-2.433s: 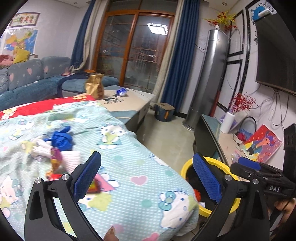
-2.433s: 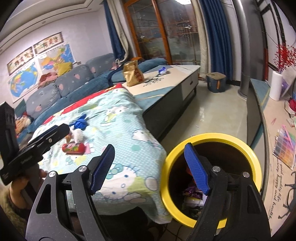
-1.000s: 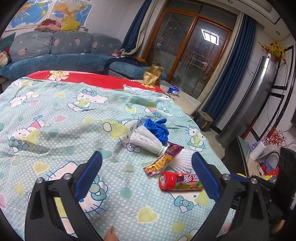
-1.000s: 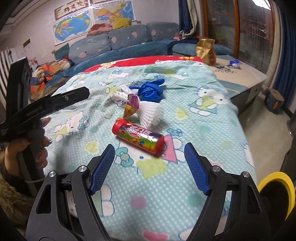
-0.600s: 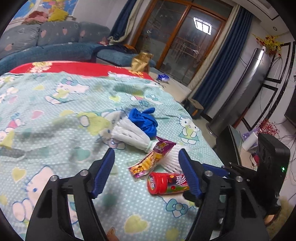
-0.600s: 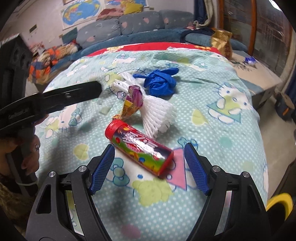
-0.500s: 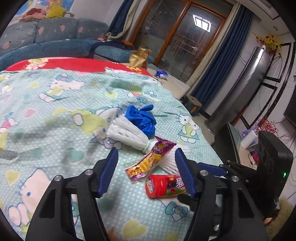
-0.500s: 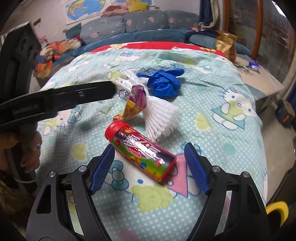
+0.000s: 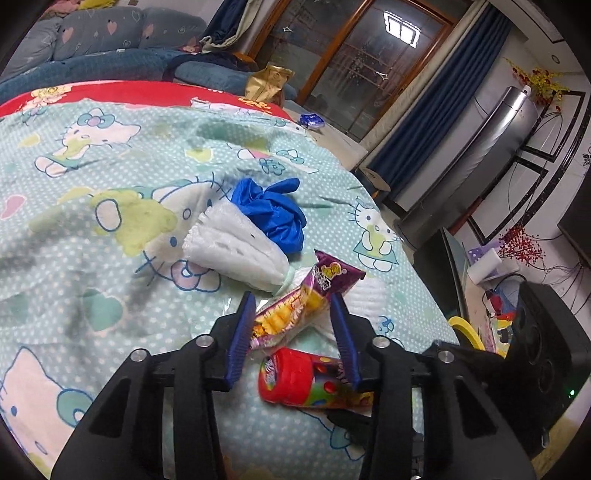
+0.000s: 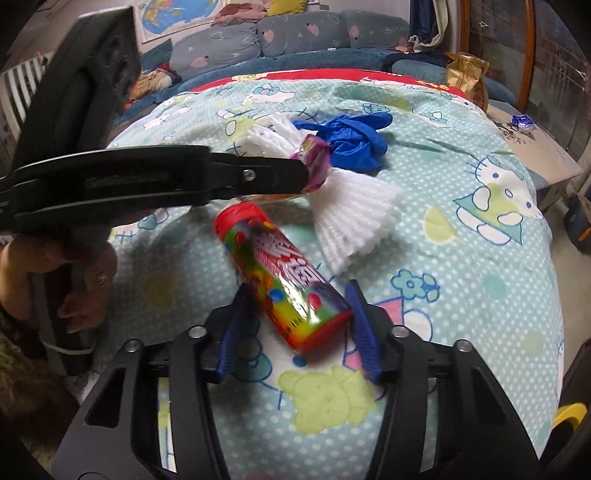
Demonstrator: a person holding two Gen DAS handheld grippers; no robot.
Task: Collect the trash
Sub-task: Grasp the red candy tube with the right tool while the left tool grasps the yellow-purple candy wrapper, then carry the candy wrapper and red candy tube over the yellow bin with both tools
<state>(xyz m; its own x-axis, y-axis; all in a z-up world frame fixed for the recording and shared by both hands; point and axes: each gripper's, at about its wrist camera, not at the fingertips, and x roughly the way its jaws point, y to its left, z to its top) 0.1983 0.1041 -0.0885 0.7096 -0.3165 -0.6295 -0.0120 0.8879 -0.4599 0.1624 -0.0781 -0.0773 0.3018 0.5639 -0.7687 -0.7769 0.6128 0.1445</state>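
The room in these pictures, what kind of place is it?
Probably a home living room: a blue sofa, a world map on the wall, and a cartoon-cat blanket with snack litter on it.

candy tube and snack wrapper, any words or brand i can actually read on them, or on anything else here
Candy tube: white lettering on the label, too blurred to read.
Snack wrapper: a yellow cartoon logo on the purple end; the lettering is too small to read.
Wall map: no legible text.
Nothing else carries readable words or numbers.
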